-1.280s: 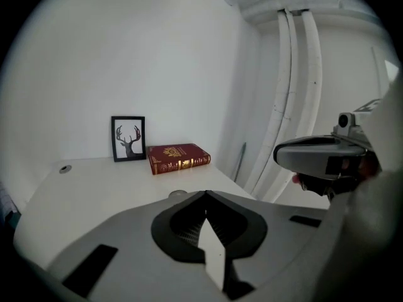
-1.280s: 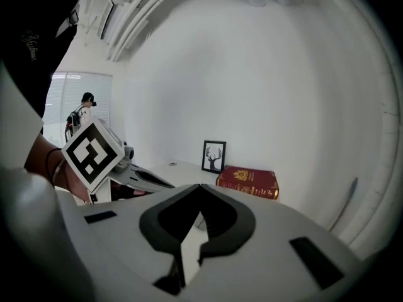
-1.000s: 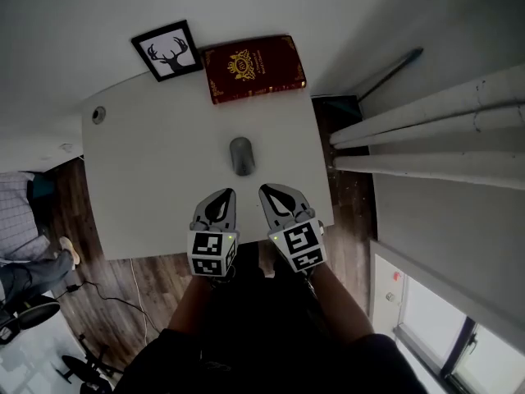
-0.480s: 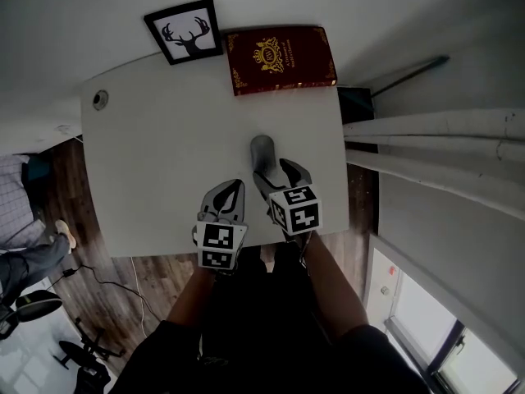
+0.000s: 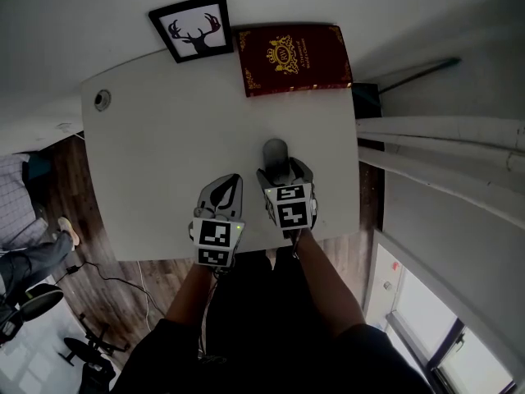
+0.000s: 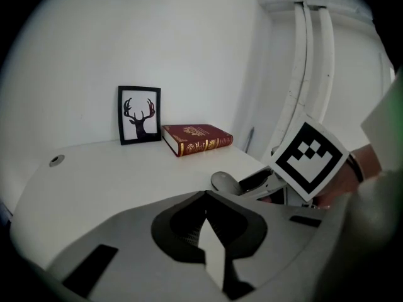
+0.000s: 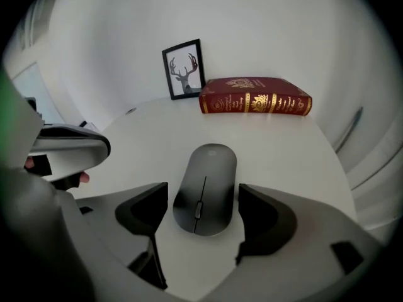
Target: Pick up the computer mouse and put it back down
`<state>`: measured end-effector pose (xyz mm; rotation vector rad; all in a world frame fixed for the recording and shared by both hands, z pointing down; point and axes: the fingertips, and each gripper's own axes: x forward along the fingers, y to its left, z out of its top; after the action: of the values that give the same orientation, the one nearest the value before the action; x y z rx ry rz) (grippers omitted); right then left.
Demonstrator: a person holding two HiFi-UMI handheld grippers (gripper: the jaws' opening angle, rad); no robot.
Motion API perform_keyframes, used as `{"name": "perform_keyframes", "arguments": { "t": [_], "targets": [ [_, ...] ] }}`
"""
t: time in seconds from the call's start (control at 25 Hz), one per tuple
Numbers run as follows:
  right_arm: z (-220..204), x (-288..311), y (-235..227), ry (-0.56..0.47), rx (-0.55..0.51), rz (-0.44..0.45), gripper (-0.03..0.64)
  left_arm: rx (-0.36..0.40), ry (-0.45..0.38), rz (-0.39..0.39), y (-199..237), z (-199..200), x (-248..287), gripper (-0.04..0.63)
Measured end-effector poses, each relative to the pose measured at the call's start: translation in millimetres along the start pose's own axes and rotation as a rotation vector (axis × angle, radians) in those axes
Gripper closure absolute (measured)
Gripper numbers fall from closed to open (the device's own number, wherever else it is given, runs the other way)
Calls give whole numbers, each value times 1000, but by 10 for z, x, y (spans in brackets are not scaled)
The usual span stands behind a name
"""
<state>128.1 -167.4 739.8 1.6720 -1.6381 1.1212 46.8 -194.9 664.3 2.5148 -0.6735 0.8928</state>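
The right gripper [image 7: 200, 200] has its jaws wide apart, and they have just been opening. The computer mouse [image 7: 206, 175] lies between them, flat on the white worktop [image 5: 164, 162]. A thin strip of bare worktop shows on each side of the mouse, so the jaws do not press on it. The end with the little wheel is closest to the gripper. The other end points away, toward the red book [image 5: 294, 58].

The left gripper [image 6: 205, 200] has its jaws closed tight together, with nothing between them. It hangs just beside the right gripper, over the near part of the worktop. It does not touch the mouse.

The mouse sits on the right half of the worktop, well apart from the book. The red book lies flat at the far edge, near the wall. Just beside it, on its left, stands a black picture frame [image 5: 195, 29] with a deer head on it. Near the far left corner of the worktop is a small round thing [image 5: 102, 99], maybe a cap over a hole.

Below the near edge is a dark wood floor [image 5: 107, 286]. Long white pipes [image 5: 443, 150] run along the right side.
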Motion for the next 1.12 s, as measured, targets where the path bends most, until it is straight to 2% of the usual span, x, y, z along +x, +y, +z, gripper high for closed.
{"name": "perform_keyframes", "arguments": {
  "t": [0.24,0.4,0.64,0.96,1.12],
  "targets": [
    [-8,-13,-32,22,-61,-89,276,5,23,-27,63,-52,23,594],
    [-15,-19,-22,39,-114,-61,307,0,15,-59,34,-32,47,594],
    [7,-100,-19,8,-204,-15,311,-115,7,-142,80,-43,92,594],
    [34,-193,36,-56,-276,4,313,-140,0,-167,80,-42,100,594],
    [88,-295,102,-128,-369,14,313,-176,-5,-268,-15,-15,107,580]
  ]
}}
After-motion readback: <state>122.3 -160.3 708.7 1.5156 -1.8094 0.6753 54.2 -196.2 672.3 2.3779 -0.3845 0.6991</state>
